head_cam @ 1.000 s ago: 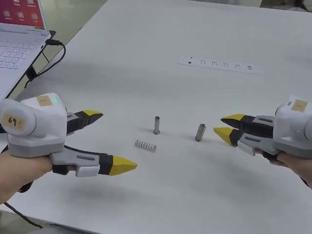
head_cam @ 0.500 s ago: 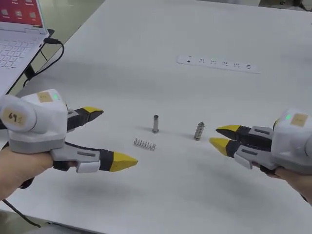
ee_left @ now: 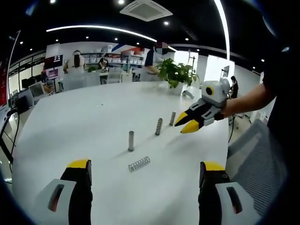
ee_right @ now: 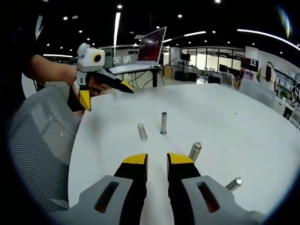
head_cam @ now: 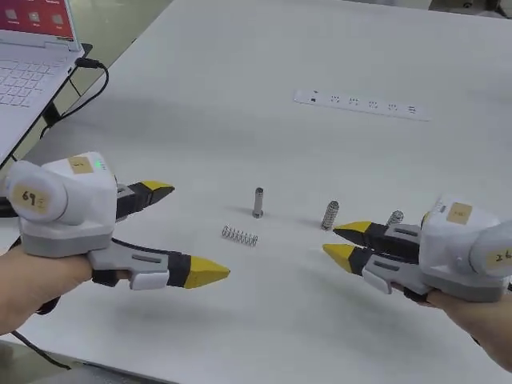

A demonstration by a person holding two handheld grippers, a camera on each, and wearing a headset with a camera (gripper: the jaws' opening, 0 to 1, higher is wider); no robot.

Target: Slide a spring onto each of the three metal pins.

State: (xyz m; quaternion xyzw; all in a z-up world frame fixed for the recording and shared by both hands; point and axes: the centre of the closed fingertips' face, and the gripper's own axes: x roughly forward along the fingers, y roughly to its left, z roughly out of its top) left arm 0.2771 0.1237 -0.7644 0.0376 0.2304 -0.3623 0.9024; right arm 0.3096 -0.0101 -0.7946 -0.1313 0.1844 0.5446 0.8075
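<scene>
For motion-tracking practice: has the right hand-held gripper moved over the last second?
Yes. The right hand-held gripper drew back toward the person, nearer than the spring-covered pin.

Open table (head_cam: 240, 96) surrounds the loose spring (head_cam: 239, 236); the bare pin (head_cam: 258, 202) stands upright just behind it.

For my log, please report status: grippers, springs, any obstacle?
Left gripper open, empty; right gripper barely open, empty. Two sprung pins; one bare pin, loose spring beside it. Nothing obstructs.
</scene>
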